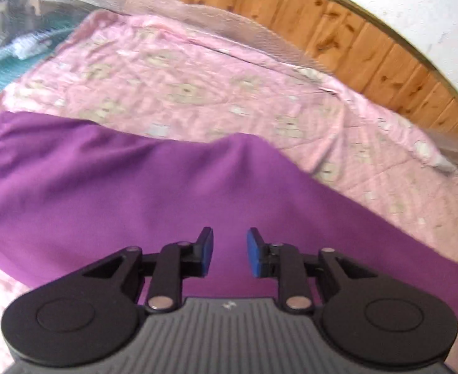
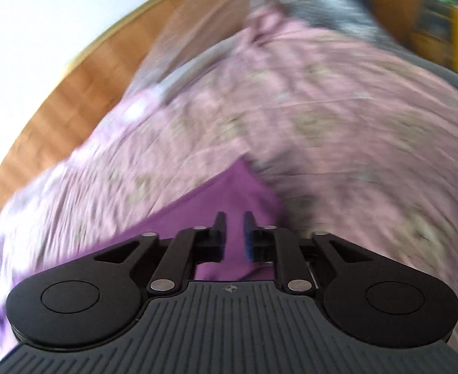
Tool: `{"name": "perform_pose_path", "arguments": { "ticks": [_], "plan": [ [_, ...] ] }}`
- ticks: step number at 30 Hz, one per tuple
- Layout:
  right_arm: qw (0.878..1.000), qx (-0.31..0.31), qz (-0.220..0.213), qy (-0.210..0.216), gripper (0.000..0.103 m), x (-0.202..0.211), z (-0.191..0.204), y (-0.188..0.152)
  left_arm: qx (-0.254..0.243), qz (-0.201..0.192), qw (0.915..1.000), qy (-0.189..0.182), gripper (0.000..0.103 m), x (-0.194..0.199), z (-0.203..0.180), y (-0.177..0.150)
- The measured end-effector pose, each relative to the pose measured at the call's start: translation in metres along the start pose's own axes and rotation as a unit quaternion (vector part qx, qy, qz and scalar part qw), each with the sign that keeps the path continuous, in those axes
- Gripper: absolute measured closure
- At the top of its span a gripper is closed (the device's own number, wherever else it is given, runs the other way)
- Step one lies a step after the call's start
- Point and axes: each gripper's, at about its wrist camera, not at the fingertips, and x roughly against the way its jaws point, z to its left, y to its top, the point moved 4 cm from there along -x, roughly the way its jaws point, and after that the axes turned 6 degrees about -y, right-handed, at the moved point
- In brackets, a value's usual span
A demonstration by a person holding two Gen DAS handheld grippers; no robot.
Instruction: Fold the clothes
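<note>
The purple garment (image 1: 141,193) is spread on the pink bedspread (image 1: 197,87), a corner reaching toward one o'clock. The left gripper (image 1: 229,251) is held spread above it, nothing pinched. The right gripper (image 2: 234,233) is narrowly parted over the cloth's edge; through blur, contact cannot be told. An edge should be pinched cleanly, single-layered.
</note>
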Motion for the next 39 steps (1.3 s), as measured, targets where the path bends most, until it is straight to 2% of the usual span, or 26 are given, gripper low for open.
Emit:
{"name": "perform_pose_path", "arguments": {
  "ticks": [2,4,5,6,7,9,10,11,12,15,18,21,22,24,25,29,34,35,37,38,39],
  "plan": [
    [0.999,0.040,0.025,0.023,0.081,-0.013,0.009,-0.003,-0.003,0.021,0.9997,-0.011,0.079,-0.014,-0.022,-0.006],
    [0.994,0.072,0.073,-0.027,0.082,-0.029,0.003,-0.012,-0.017,0.043,0.9987,-0.021,0.079,-0.029,-0.044,-0.016],
    [0.994,0.070,0.080,-0.040,0.103,-0.030,-0.005,-0.014,-0.022,0.051,0.9981,-0.027,0.079,-0.036,-0.054,-0.021],
    [0.993,0.068,0.087,-0.052,0.103,-0.031,-0.012,-0.016,-0.028,0.056,0.9975,-0.032,0.079,-0.040,-0.064,-0.026],
    [0.994,0.044,0.093,-0.047,0.103,-0.027,-0.017,-0.015,-0.032,0.062,0.9968,-0.038,0.079,-0.044,-0.073,-0.030],
    [0.994,0.010,0.101,-0.032,0.091,-0.019,-0.024,-0.015,-0.038,0.067,0.9959,-0.048,0.077,-0.050,-0.090,-0.040],
    [0.996,-0.001,0.091,-0.025,0.087,-0.012,-0.025,-0.016,-0.041,0.070,0.9953,-0.053,0.076,-0.053,-0.098,-0.044],
    [0.996,-0.012,0.082,-0.018,0.076,-0.006,-0.027,-0.017,-0.043,0.071,0.9948,-0.059,0.075,-0.057,-0.106,-0.047],
    [0.996,-0.042,0.078,-0.008,0.070,-0.002,-0.033,-0.019,-0.042,0.073,0.9944,-0.064,0.071,-0.059,-0.113,-0.050],
    [0.986,-0.144,0.079,0.021,0.069,-0.004,-0.056,-0.028,-0.044,0.078,0.9927,-0.081,0.067,-0.064,-0.135,-0.056],
    [0.978,-0.190,0.080,0.033,0.061,-0.012,-0.067,-0.033,-0.056,0.091,0.9898,-0.095,0.066,-0.070,-0.154,-0.061],
    [0.981,-0.176,0.078,0.035,0.057,-0.019,-0.063,-0.026,-0.066,0.102,0.9872,-0.103,0.066,-0.073,-0.170,-0.068],
    [0.981,-0.172,0.077,0.036,0.058,-0.021,-0.062,-0.024,-0.066,0.105,0.9867,-0.105,0.066,-0.074,-0.174,-0.070],
    [0.983,-0.162,0.075,0.038,0.080,-0.026,-0.059,-0.020,-0.063,0.109,0.9855,-0.113,0.066,-0.076,-0.184,-0.074],
    [0.985,-0.148,0.082,0.032,0.095,-0.029,-0.057,-0.020,-0.062,0.111,0.9848,-0.118,0.066,-0.077,-0.190,-0.076],
    [0.988,-0.134,0.070,0.034,0.103,-0.018,-0.059,-0.014,-0.071,0.114,0.9814,-0.137,0.066,-0.078,-0.214,-0.081],
    [0.993,-0.088,0.082,-0.002,0.103,-0.008,-0.071,-0.010,-0.074,0.113,0.9759,-0.172,0.065,-0.085,-0.249,-0.081],
    [0.993,-0.085,0.086,0.006,0.100,-0.008,-0.073,-0.010,-0.074,0.113,0.9745,-0.179,0.064,-0.089,-0.258,-0.081],
    [0.989,-0.120,0.086,0.025,0.087,-0.009,-0.079,-0.008,-0.078,0.119,0.9709,-0.193,0.064,-0.099,-0.281,-0.083],
    [0.987,-0.132,0.084,0.032,0.067,-0.011,-0.081,-0.008,-0.081,0.122,0.9680,-0.204,0.064,-0.104,-0.294,-0.084],
    [0.985,-0.143,0.083,0.038,0.054,-0.013,-0.082,-0.008,-0.088,0.125,0.9642,-0.217,0.064,-0.109,-0.310,-0.086]
  ]
}}
